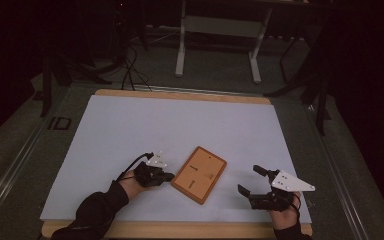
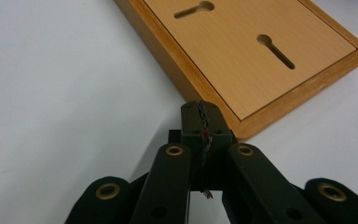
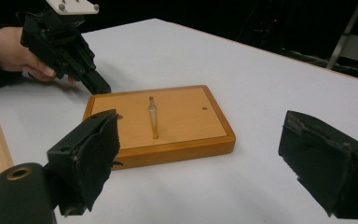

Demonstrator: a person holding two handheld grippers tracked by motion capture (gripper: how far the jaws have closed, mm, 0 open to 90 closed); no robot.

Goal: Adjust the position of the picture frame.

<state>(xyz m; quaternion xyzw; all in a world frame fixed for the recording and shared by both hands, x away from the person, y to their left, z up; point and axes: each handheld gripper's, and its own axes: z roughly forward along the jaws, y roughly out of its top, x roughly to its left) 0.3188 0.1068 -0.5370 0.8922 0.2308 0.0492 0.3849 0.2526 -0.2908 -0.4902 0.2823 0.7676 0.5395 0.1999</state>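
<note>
my left gripper [image 1: 169, 176], jaws clenched on nothing, touched the wooden board [image 1: 199, 174] at lower centre; my right gripper [image 1: 253, 181] waited released, lower right.

Wooden board [image 2: 256, 51] cut off at the frame's top, its near corner behind closed fingers [image 2: 201, 122]

Black claws [image 1: 258, 183], brass screws, grey plates, dark sleeves [image 1: 96, 210]
</note>
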